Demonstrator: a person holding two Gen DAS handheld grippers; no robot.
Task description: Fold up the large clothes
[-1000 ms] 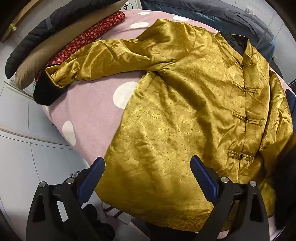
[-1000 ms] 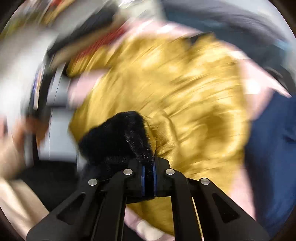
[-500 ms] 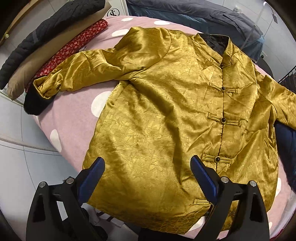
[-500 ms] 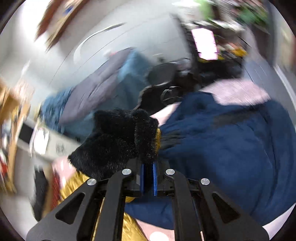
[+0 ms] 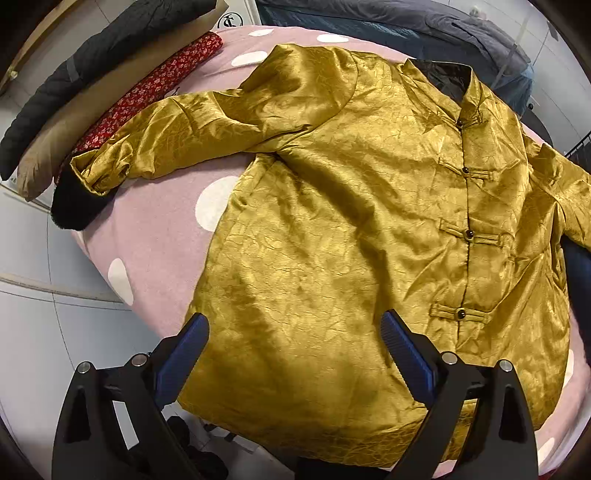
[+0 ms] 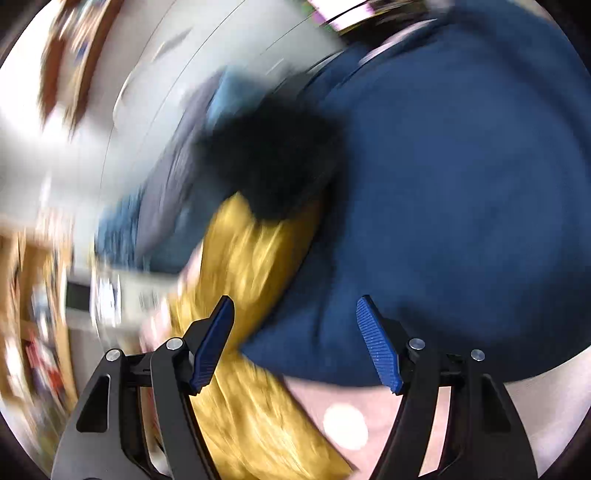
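Observation:
A gold satin jacket [image 5: 351, 221] with knot buttons lies front up, spread on a pink polka-dot cover [image 5: 159, 236]. Its left sleeve [image 5: 177, 136] stretches out to a black fur cuff [image 5: 70, 206] at the cover's left edge. My left gripper [image 5: 291, 354] is open and empty, hovering over the jacket's hem. In the blurred right wrist view, my right gripper [image 6: 295, 343] is open; the jacket's other sleeve [image 6: 251, 266] with its black fur cuff [image 6: 273, 158] lies ahead of it on a dark blue garment [image 6: 443, 221].
Folded clothes, one black [image 5: 92, 62], one tan [image 5: 85, 110] and one red patterned [image 5: 147, 92], lie along the far left. A grey-blue garment [image 5: 424, 33] lies behind the jacket's collar. The cover's edge drops to a tiled floor [image 5: 44, 314] at the left.
My right gripper swung the fur-cuffed sleeve out to the right, then opened and let it go onto the blue garment. The jacket now lies spread with both sleeves out.

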